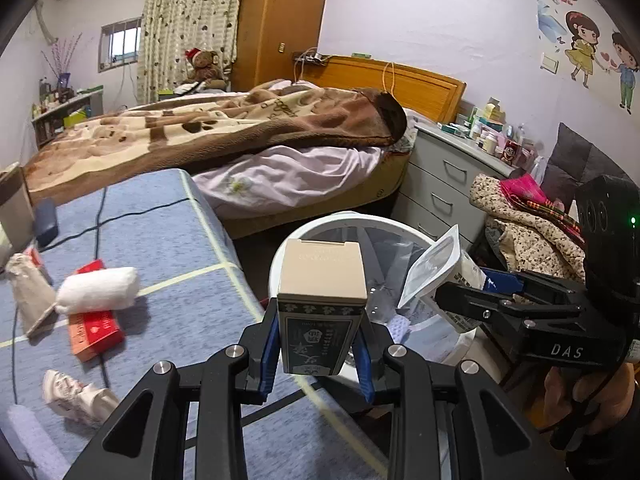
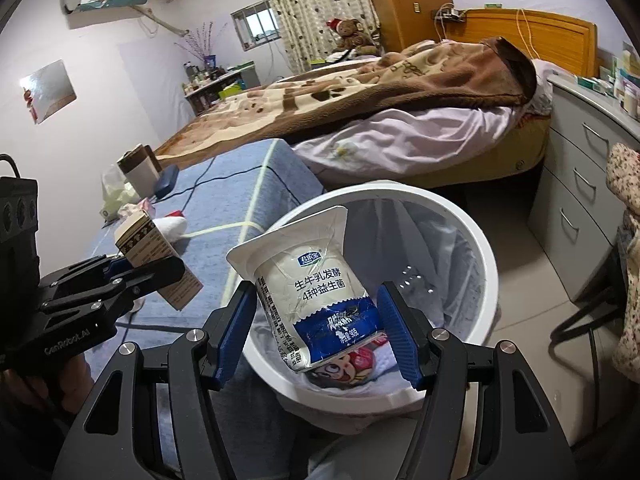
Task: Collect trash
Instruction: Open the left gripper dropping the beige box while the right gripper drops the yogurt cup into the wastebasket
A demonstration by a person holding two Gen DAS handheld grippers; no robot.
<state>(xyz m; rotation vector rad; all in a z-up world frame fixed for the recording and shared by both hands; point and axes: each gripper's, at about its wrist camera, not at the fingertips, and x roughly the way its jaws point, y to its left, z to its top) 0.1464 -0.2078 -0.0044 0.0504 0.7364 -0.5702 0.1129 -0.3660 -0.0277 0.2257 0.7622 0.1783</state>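
From the left wrist view, the left gripper [image 1: 318, 350] has its jaws clenched on a small carton [image 1: 322, 304], beige on top with a dark printed lower half, held upright in front of the near rim of the white trash bin [image 1: 280, 258]. The bin is lined with a clear bag and stands on the floor beside the corner of the blue-covered bed [image 1: 168, 240]. On that cover lie a rolled white cloth [image 1: 98, 290] and a red box [image 1: 96, 330] touching it, with a shoe [image 1: 76, 396] nearer the camera. At the right, the right gripper [image 1: 464, 296] holds a yogurt cup [image 1: 436, 272] over the bin's far side.

From the right wrist view, the right gripper [image 2: 318, 330] grasps the crumpled yogurt cup [image 2: 308, 292], tilted, its foil end up, directly above the bin [image 2: 472, 240]. A red-printed wrapper [image 2: 344, 364] lies inside. At the left, the left gripper [image 2: 140, 276] carries the carton [image 2: 154, 256] above the bed's edge.
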